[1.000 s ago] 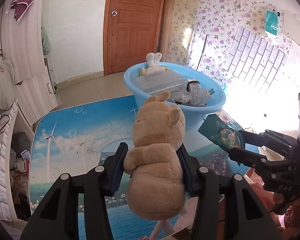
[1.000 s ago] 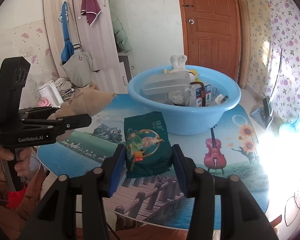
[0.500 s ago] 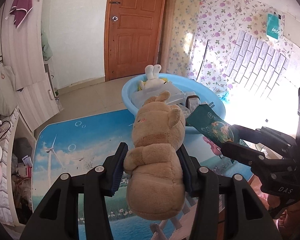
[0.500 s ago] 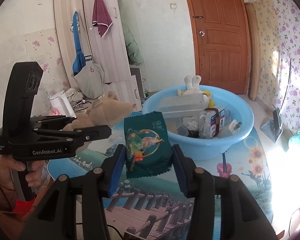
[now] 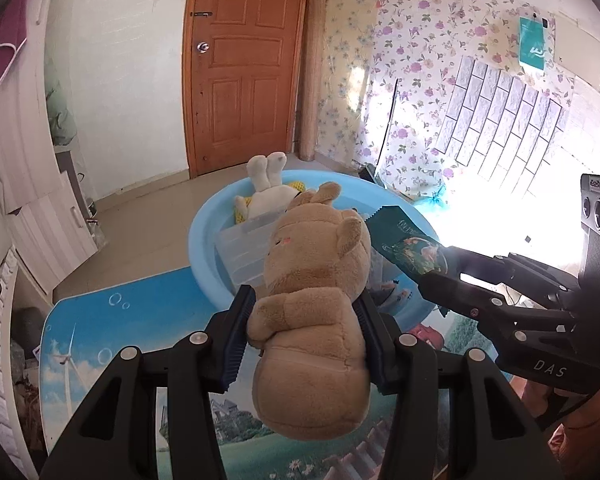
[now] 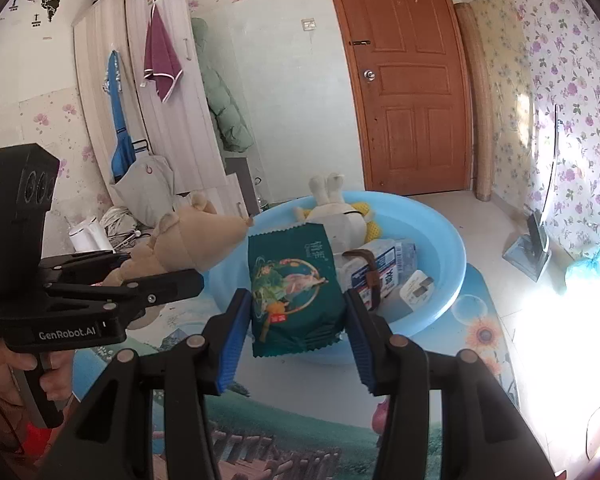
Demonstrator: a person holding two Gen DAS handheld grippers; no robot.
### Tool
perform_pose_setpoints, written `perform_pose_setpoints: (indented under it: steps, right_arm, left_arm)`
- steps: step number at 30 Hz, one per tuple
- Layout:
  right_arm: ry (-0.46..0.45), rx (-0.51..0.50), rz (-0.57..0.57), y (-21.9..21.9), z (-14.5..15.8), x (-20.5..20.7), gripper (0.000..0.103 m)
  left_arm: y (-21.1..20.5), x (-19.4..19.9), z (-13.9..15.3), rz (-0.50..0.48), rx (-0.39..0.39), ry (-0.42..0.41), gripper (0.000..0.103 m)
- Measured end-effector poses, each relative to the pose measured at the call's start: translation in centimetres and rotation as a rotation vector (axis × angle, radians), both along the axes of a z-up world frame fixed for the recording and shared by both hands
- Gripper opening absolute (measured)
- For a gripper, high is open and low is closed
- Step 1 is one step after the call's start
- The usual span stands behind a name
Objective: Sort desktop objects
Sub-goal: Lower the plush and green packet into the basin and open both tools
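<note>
My left gripper [image 5: 304, 332] is shut on a tan plush animal [image 5: 314, 320], held in the air just before the near rim of the blue basin [image 5: 204, 240]. My right gripper [image 6: 296, 322] is shut on a dark green snack packet [image 6: 294, 292], also raised in front of the blue basin [image 6: 448, 240]. In the left wrist view the packet [image 5: 408, 246] and the right gripper show at the right. In the right wrist view the plush [image 6: 192, 244] and the left gripper show at the left, with a hand on the handle.
The basin stands on a table with a printed picture mat [image 5: 112, 340] and holds a white plush [image 6: 332, 208], a clear plastic box [image 5: 246, 252], a white-and-blue carton [image 6: 384, 268] and a small white box [image 6: 416, 286]. A wooden door [image 6: 404, 80] and a wardrobe [image 6: 148, 120] lie behind.
Both grippers have moved toward the basin and slightly up, carrying the plush and the packet; the basin looks nearer in both views. Grips unchanged.
</note>
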State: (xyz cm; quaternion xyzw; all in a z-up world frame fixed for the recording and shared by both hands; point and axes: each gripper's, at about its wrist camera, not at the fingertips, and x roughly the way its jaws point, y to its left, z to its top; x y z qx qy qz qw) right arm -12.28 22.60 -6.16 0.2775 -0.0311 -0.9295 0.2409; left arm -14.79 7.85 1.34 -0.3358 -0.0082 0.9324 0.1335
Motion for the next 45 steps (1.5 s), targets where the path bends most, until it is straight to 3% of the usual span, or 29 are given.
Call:
perform_pose_setpoints:
  steps: [6, 8, 10, 12, 18, 21, 25, 28, 34, 39, 45]
  right_arm:
    - [-0.022, 0.002, -0.061, 1.1, -0.5, -2.7, 0.046]
    - [-0.029, 0.01, -0.079, 1.4, -0.6, -3.5, 0.046]
    - [-0.033, 0.013, -0.096, 1.6, -0.6, -4.2, 0.046]
    - [-0.034, 0.016, -0.111, 1.7, -0.5, -4.7, 0.046]
    - [-0.04, 0.032, -0.114, 1.0, -0.6, -5.3, 0.046]
    - [-0.054, 0.054, -0.097, 0.1, -0.8, -5.5, 0.046]
    - [-0.139, 0.119, -0.059, -1.8, -2.2, -6.0, 0.049]
    - [-0.133, 0.141, -0.04, -2.9, -2.3, -5.2, 0.058]
    - [-0.151, 0.154, -0.042, -3.5, -2.4, -4.1, 0.059]
    - [-0.15, 0.169, -0.072, -3.6, -2.0, -3.1, 0.06]
    - [-0.174, 0.173, -0.101, -3.9, -1.3, -2.3, 0.068]
  left_arm:
    - [1.5, -3.0, -0.7, -0.049, 0.012, 0.002, 0.05]
    - [2.0, -3.5, -0.9, -0.073, 0.007, 0.007, 0.058]
    - [2.2, -3.7, -0.8, -0.095, 0.011, 0.019, 0.086]
    - [2.0, -3.5, -0.6, -0.112, 0.02, 0.036, 0.09]
    - [0.6, -3.6, -1.1, -0.095, 0.024, 0.023, 0.091]
    - [-0.3, -3.7, -1.4, -0.074, 0.021, 0.007, 0.097]
    - [-1.4, -3.1, -1.5, -0.044, 0.016, -0.002, 0.1]
    - [-2.0, -2.7, -1.3, -0.027, 0.022, -0.008, 0.103]
    - [-3.1, -1.7, -1.4, 0.013, 0.014, -0.027, 0.103]
    - [-3.9, -2.0, -3.4, 0.037, -0.016, -0.196, 0.103]
    - [-4.8, -0.9, -4.2, 0.091, -0.014, -0.268, 0.103]
